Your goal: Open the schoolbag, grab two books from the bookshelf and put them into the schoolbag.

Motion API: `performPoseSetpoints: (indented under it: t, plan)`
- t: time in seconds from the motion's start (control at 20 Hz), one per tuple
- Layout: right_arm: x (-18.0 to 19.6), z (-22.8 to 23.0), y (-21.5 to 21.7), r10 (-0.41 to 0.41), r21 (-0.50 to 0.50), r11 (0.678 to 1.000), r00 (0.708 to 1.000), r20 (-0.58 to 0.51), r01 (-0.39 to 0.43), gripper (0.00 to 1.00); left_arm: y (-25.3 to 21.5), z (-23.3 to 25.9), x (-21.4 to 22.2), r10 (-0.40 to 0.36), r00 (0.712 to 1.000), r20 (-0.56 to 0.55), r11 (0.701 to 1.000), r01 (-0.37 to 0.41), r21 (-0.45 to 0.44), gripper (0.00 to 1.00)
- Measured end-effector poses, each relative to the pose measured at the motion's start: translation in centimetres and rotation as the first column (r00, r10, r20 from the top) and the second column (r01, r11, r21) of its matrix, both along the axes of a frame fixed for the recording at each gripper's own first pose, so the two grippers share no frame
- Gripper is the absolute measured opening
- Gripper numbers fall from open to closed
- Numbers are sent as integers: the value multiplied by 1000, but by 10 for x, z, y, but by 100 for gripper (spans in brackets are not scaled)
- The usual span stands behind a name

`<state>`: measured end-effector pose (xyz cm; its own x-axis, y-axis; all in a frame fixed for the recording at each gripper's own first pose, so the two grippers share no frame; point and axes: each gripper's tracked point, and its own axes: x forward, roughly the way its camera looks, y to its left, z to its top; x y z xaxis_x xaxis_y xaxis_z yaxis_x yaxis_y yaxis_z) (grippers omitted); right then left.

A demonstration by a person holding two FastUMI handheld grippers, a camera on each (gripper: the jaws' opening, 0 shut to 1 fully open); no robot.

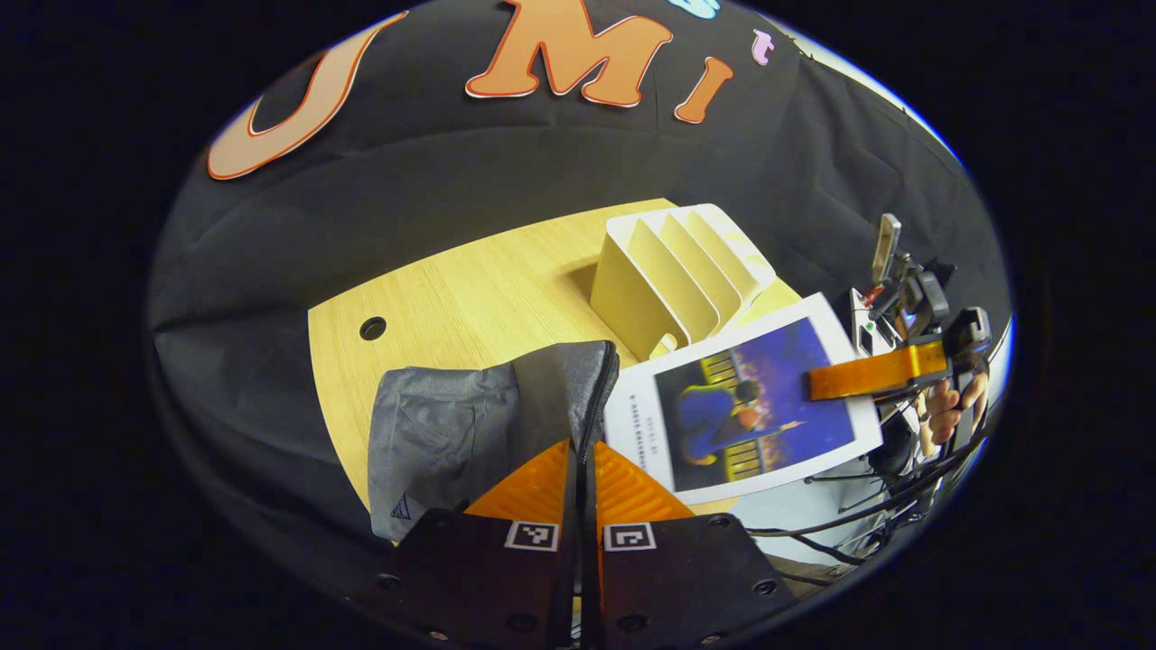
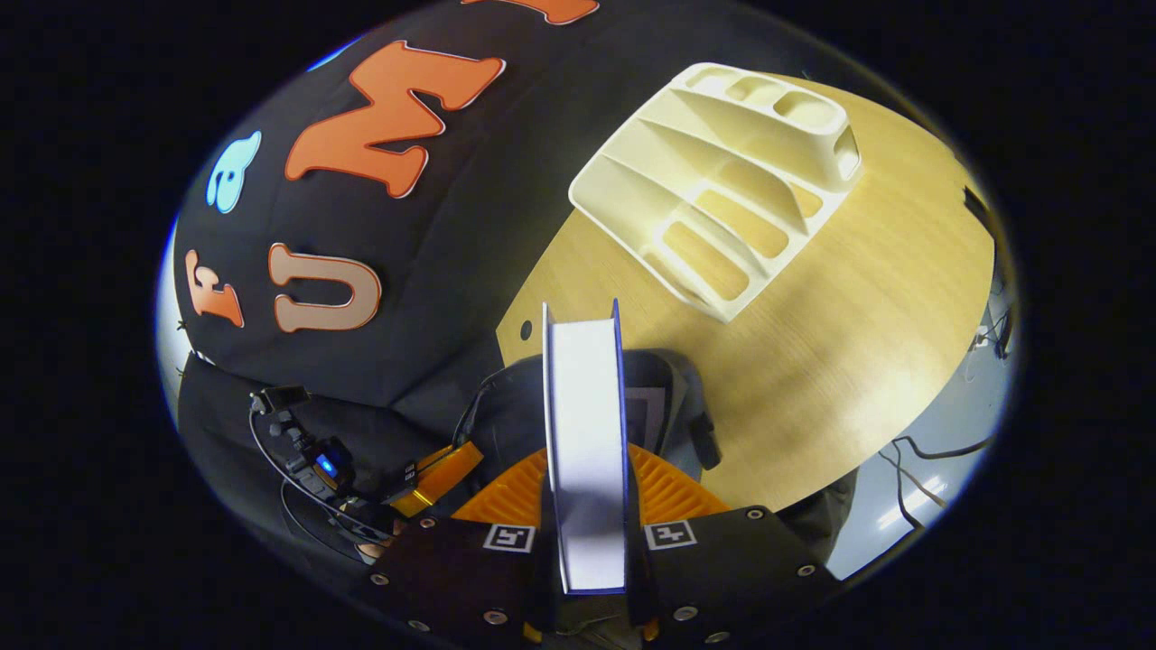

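Note:
A grey schoolbag stands on the wooden table. My left gripper is shut on the zipper edge of its mouth and holds it up. Just right of the bag hangs a book with a blue picture cover, and my right gripper is shut on its far edge. In the right gripper view the book stands edge-on between my right gripper's fingers, directly over the schoolbag's open mouth. My left gripper shows at the bag's left side. The cream bookshelf holds no books.
The bookshelf stands behind the bag near the table's far right edge. A round cable hole sits in the tabletop at the left. Cables hang off the table's right side, by the hand holding the right gripper.

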<state>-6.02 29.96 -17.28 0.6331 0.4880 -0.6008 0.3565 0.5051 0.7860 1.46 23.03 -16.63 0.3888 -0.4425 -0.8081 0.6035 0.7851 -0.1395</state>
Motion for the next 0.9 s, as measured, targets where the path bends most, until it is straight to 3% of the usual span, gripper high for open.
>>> performPoseSetpoints:
  t: [0.3, 0.75, 0.9]
  plan:
    - [35, -29, 48, -14, 112, 994, 999, 40, 10, 30, -1, 2, 3, -2, 1000, 15, 1000, 2, -11, 4]
    - [47, -71, 102, 9, 124, 992, 997, 79, -19, 29, -18, 8, -6, -49, 998, 31, 998, 50, -39, 4]
    - [55, -81, 121, -4, 173, 985, 998, 68, -7, 29, -25, 9, -14, -68, 997, 24, 996, 69, -60, 4]
